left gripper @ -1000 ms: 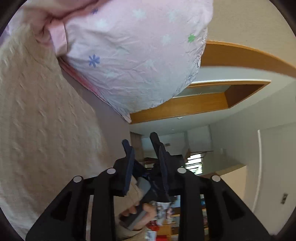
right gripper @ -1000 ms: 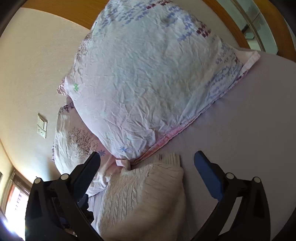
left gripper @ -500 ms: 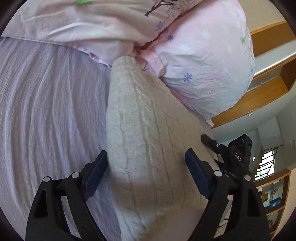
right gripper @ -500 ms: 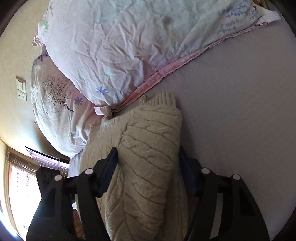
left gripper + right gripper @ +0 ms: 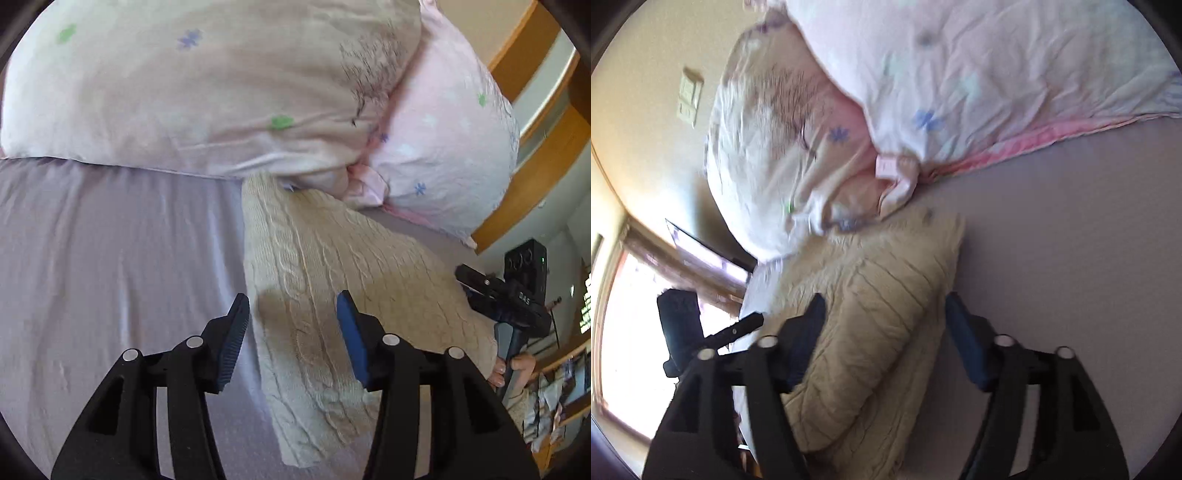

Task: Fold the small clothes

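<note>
Where the two pillows meet near the head of the bed, a folded cream sweater lies on the lilac sheet, its long axis running from the pillows back toward the grippers, one narrow end tucked under them. The left gripper stands wide over its near part; the right gripper is equally wide. Only the right view shows a wall switch; only the left shows the wooden headboard.

Both wrist views look closely from opposite sides, sharing the sweater.
</note>
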`<state>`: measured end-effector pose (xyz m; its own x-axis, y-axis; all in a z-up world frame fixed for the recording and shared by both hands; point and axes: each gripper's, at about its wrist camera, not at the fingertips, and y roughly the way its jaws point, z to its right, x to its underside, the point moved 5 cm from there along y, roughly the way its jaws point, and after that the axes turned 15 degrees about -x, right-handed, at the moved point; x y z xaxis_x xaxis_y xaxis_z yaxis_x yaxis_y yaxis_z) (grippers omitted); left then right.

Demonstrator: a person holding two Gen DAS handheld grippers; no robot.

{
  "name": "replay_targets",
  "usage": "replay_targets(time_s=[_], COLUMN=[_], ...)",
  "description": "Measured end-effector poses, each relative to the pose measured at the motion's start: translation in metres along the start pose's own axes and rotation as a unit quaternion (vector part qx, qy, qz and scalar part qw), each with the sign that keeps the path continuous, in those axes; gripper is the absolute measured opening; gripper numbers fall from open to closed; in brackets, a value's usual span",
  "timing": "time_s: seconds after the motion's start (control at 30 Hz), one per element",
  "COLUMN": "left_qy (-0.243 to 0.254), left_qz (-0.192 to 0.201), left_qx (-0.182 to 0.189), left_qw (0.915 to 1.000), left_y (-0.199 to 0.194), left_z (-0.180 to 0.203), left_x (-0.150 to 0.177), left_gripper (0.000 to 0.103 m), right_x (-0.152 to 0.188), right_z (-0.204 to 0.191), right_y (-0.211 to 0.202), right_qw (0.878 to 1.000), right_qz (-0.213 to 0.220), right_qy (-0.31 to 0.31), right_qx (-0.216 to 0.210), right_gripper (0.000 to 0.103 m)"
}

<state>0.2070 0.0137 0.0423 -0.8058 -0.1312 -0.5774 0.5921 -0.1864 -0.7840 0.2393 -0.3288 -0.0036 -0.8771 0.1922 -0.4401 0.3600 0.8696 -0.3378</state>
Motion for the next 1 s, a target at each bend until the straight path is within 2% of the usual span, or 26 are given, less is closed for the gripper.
replay_targets(time_s=[0.07,0.1,0.13,0.17,0.2,0.3,0.37,0.43,0.5,0.53,0.57,0.6,0.63,0.67,0.7,0.77,0.8,0.83,0.93,1.0], left_qy=[-0.008,-0.008,-0.001,0.011,0.029,0.082,0.107,0.122,0.131,0.132,0.133,0.133,0.130,0.128,0.124,0.108,0.102,0.099,0.093,0.089], left_qz=[0.036,0.050,0.058,0.058,0.052,0.019,0.017,0.029,0.038,0.042,0.044,0.048,0.054,0.065,0.078,0.096,0.098,0.092,0.043,0.024], left_qx=[0.011,0.020,0.032,0.041,0.044,0.032,0.033,0.019,0.006,0.003,-0.003,-0.014,-0.029,-0.042,-0.061,-0.124,-0.154,-0.164,-0.137,-0.152], left_qw=[0.9993,0.9985,0.9978,0.9974,0.9973,0.9959,0.9936,0.9919,0.9907,0.9904,0.9902,0.9899,0.9896,0.9888,0.9873,0.9817,0.9779,0.9772,0.9853,0.9841], left_y=[-0.019,-0.026,-0.031,-0.032,-0.030,-0.008,-0.002,-0.001,-0.007,-0.013,-0.020,-0.027,-0.033,-0.041,-0.050,-0.058,-0.059,-0.059,-0.045,-0.034], left_z=[-0.003,0.001,0.008,0.012,0.025,0.059,0.070,0.079,0.081,0.080,0.076,0.071,0.066,0.060,0.052,0.041,0.037,0.036,0.041,0.044], left_x=[0.001,0.003,0.006,0.009,0.012,0.021,0.033,0.039,0.044,0.048,0.053,0.058,0.062,0.068,0.076,0.088,0.094,0.099,0.112,0.115], left_gripper=[0.063,0.070,0.074,0.074,0.074,0.073,0.068,0.068,0.068,0.068,0.069,0.072,0.083,0.094,0.098,0.102,0.102,0.102,0.102,0.102], right_x=[0.001,0.003,0.007,0.013,0.017,0.010,0.006,0.010,0.016,0.017,0.019,0.022,0.027,0.029,0.038,0.054,0.065,0.076,0.105,0.127], right_z=[-0.002,-0.001,-0.002,-0.003,-0.004,-0.002,-0.004,-0.007,-0.013,-0.018,-0.026,-0.038,-0.048,-0.058,-0.069,-0.083,-0.086,-0.086,-0.083,-0.080], right_y=[-0.007,-0.005,-0.001,0.005,0.014,0.008,-0.004,-0.002,0.006,0.005,-0.001,-0.013,-0.028,-0.044,-0.061,-0.083,-0.088,-0.090,-0.073,-0.055], right_qw=[0.999,1.000,1.000,0.999,0.998,0.997,0.985,0.971,0.950,0.941,0.936,0.934,0.935,0.938,0.943,0.953,0.956,0.956,0.949,0.946], right_qz=[0.008,0.000,-0.015,-0.034,-0.050,-0.004,0.030,0.025,0.019,0.025,0.036,0.060,0.083,0.102,0.118,0.127,0.118,0.107,0.068,0.032], right_qy=[0.008,0.007,0.002,-0.007,-0.024,-0.047,-0.092,-0.132,-0.173,-0.186,-0.192,-0.192,-0.189,-0.184,-0.180,-0.176,-0.169,-0.161,-0.162,-0.171], right_qx=[-0.032,-0.029,-0.022,-0.016,0.008,0.068,0.143,0.199,0.260,0.281,0.292,0.294,0.289,0.277,0.256,0.211,0.207,0.220,0.262,0.273], right_gripper=[0.073,0.073,0.066,0.030,0.015,0.010,0.009,0.010,0.014,0.019,0.029,0.034,0.059,0.091,0.100,0.101,0.101,0.101,0.101,0.101])
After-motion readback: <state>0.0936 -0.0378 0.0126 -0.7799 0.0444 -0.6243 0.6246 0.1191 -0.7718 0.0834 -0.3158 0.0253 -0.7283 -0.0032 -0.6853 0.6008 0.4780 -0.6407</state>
